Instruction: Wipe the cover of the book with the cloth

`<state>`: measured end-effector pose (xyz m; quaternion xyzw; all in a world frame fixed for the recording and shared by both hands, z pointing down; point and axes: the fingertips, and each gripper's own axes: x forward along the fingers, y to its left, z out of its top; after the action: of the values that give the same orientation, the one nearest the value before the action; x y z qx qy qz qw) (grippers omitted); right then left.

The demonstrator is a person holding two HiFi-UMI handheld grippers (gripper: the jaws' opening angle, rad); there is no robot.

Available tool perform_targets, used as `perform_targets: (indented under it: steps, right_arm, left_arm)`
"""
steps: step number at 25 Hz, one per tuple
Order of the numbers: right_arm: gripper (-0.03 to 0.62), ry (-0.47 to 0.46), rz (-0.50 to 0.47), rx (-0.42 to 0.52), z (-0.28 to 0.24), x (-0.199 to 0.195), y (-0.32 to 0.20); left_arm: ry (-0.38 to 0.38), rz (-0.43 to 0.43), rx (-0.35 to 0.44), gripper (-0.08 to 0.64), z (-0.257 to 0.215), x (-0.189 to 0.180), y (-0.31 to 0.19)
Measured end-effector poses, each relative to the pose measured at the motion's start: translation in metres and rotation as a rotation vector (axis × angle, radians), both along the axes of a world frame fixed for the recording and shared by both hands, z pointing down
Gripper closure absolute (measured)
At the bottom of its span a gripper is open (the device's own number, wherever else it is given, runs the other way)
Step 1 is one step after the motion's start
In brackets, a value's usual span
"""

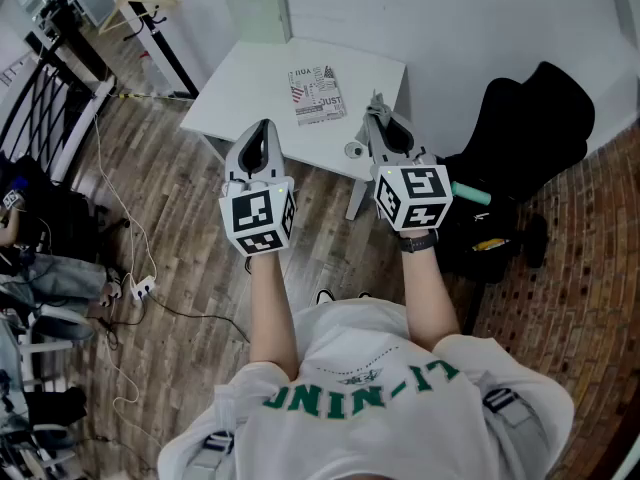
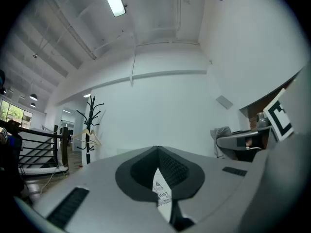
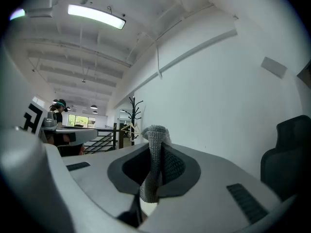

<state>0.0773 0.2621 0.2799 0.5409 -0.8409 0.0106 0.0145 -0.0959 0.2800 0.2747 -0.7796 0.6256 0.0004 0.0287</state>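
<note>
Overhead, the head view shows a white worktop (image 1: pixel 250 78) set askew on a wooden floor (image 1: pixel 180 228), with a pale green box (image 1: pixel 258 13) at its far left corner.

The left gripper (image 1: pixel 264 128) is held over the worktop's near edge. In the left gripper view, its fingers (image 2: pixel 167 166) meet at their tips and hold nothing. Only a narrow slit stays open lower down, and part of the book shows through it.

The book (image 1: pixel 317 94) lies flat near the middle of the worktop, a little toward the far edge. Its printed cover faces up, and it is clear of both grippers.

The right gripper (image 1: pixel 376 106) is held above the worktop's right edge. In the right gripper view, its fingers (image 3: pixel 172 166) are closed on the grey knitted cloth (image 3: pixel 154 144). The cloth is pinched in a narrow upright fold, with one end bunched above the fingertips and the other hanging below them.

To the right of the worktop, a black chair (image 1: pixel 535 118) stands against the wall.
</note>
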Motion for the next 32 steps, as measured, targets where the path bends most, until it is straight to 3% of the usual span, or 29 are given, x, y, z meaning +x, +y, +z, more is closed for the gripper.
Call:
perform_targets:
  steps: [9, 15, 20, 25, 32]
  right_arm:
    - [0.554, 0.006, 0.066, -0.016, 0.016, -0.013, 0.004]
    - [0.554, 0.029, 0.085, -0.049, 0.035, -0.005, -0.021]
    - [0.554, 0.022, 0.077, -0.047, 0.044, 0.003, -0.074]
    - [0.554, -0.096, -0.015, -0.052, 0.044, 0.016, -0.154]
    - [0.554, -0.085, -0.065, -0.022, 0.031, 0.05, -0.265]
  left_arm:
    - [0.015, 0.074, -0.029, 0.552, 0.017, -0.011, -0.003]
    - [0.022, 0.066, -0.06, 0.553, 0.035, -0.015, -0.029]
    - [0.014, 0.031, -0.066, 0.552, 0.041, -0.013, -0.075]
    - [-0.011, -0.025, -0.074, 0.552, 0.045, -0.005, -0.152]
    - [-0.029, -0.075, -0.074, 0.553, 0.038, 0.033, -0.256]
